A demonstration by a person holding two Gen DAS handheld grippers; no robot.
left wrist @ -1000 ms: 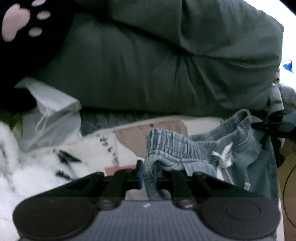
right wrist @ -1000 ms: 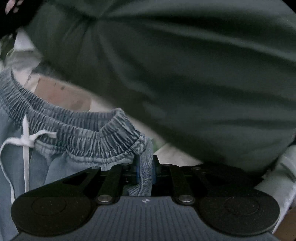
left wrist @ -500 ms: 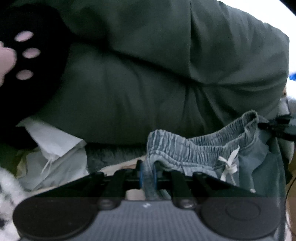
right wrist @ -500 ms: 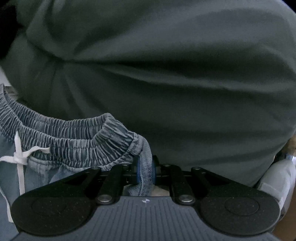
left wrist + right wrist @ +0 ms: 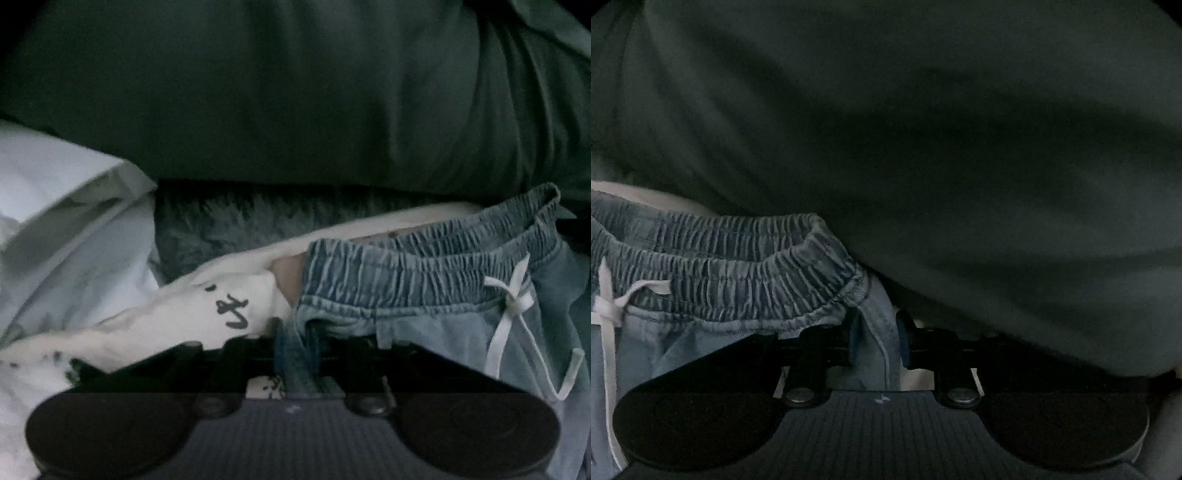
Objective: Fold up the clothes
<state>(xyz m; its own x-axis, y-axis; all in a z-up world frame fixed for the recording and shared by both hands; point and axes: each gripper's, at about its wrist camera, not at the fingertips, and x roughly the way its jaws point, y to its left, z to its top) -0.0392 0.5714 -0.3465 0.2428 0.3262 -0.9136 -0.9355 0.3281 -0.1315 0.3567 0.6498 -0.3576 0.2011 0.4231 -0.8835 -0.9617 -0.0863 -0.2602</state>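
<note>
Left wrist view: dark green cloth (image 5: 295,92) fills background from 9 to 3 o'clock. White fabric (image 5: 55,221) at 9, grey fuzzy fabric (image 5: 229,221) near centre, printed white cloth (image 5: 207,306) at 7. Blue shorts (image 5: 424,288) at 3 to 4, waistband bunched, white drawstring (image 5: 511,299) tied in bow. Left gripper (image 5: 295,347) at 6, fingers clamped on shorts fabric below waistband end.

Right wrist view: green cloth (image 5: 923,129) covers nearly all. Shorts (image 5: 720,266) at 8 to 9, drawstring (image 5: 607,306) at 9. Right gripper (image 5: 877,339) at 6, fingers pinched together on shorts side seam.
</note>
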